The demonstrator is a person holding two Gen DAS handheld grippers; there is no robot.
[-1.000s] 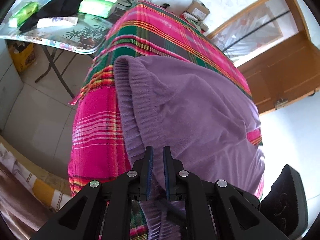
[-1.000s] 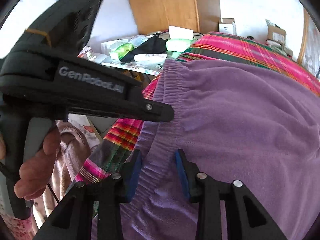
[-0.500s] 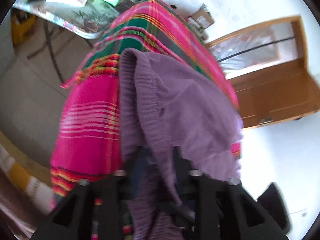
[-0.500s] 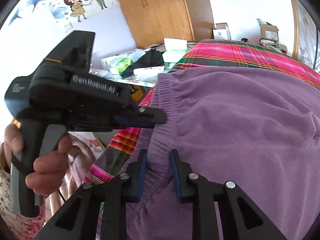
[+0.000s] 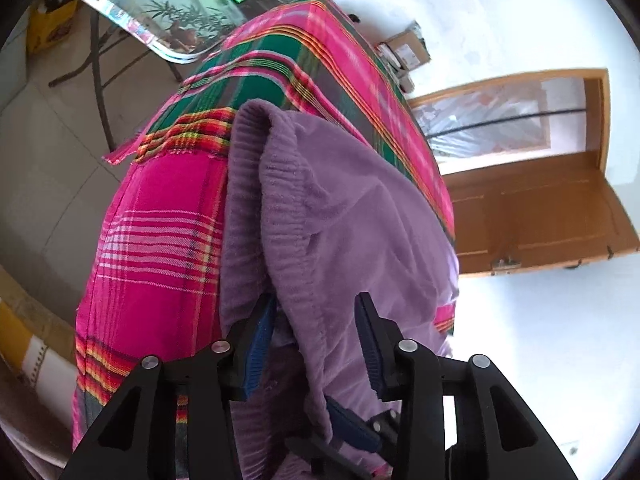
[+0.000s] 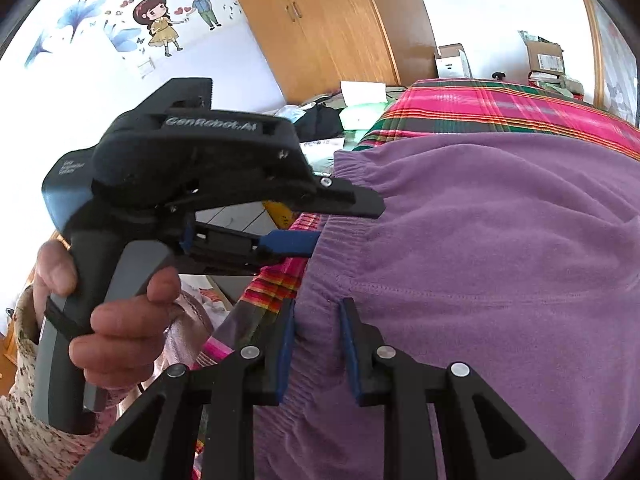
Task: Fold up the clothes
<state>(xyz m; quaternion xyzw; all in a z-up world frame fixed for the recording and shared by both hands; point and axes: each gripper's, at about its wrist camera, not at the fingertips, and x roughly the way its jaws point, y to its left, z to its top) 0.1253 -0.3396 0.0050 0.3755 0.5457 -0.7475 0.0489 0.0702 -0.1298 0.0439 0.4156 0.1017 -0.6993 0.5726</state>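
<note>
A purple fleece garment (image 5: 360, 208) (image 6: 500, 260) lies on a bed with a pink and green plaid cover (image 5: 160, 240). Its ribbed waistband runs along the near edge. My left gripper (image 5: 316, 300) has that band bunched between its jaws, which are closing on it. In the right wrist view the left gripper (image 6: 350, 224) comes in from the left, one finger over the band and one under it, held by a person's hand (image 6: 120, 320). A little nearer along the same band, my right gripper (image 6: 316, 320) is shut on a pinch of it.
A glass-topped folding table (image 5: 168, 20) with green packs stands beyond the bed's far corner. Cardboard boxes (image 5: 404, 52) sit on the floor by the wall. A wooden door (image 5: 540, 208) is at the right, a wooden wardrobe (image 6: 340, 20) behind. Tiled floor lies left of the bed.
My left jaws, shut and empty before, opened and now close around the waistband, which has lifted into a fold; the wrist rolled. The right jaws narrowed onto the band and stayed put.
</note>
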